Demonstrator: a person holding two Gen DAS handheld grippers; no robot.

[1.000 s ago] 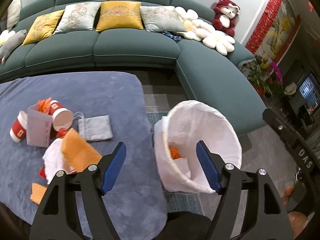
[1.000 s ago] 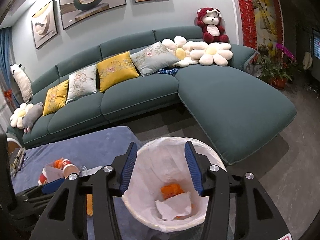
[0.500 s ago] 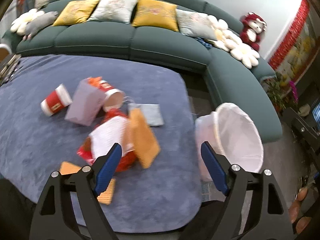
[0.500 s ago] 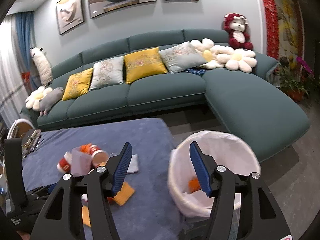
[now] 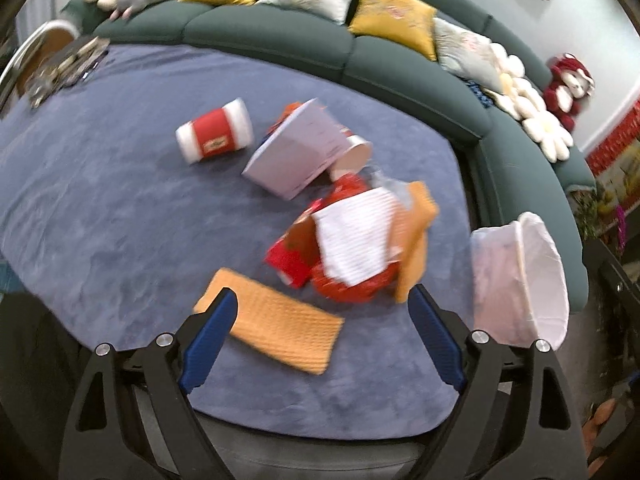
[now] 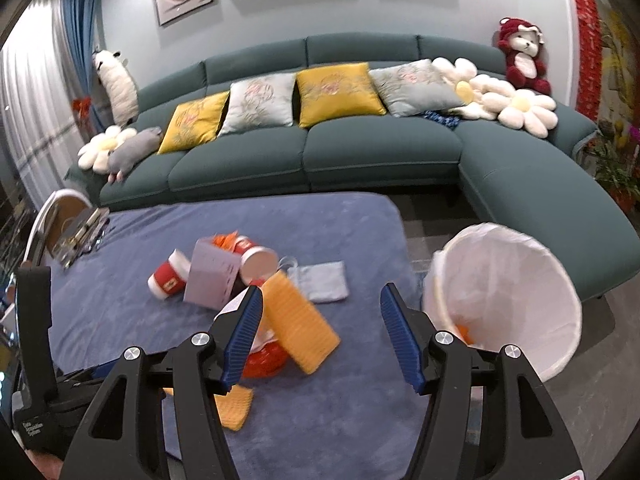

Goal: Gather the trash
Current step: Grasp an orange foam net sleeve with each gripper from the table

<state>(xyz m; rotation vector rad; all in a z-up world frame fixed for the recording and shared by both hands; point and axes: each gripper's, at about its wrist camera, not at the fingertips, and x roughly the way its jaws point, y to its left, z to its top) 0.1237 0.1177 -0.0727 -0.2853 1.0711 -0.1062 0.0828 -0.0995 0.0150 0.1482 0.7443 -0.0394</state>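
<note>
Gaping wide, both grippers (image 5: 322,338) (image 6: 320,334) empty

Even indoor light, no hard shadows; left wrist view is motion-blurred, both views bend and darken at the edges.

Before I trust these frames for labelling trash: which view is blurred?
Left wrist view: motion-smeared, the red cup and orange cloth soft-edged. Right wrist view: sharper, only the orange cloth slightly smeared; fisheye bends the sofa.
</note>
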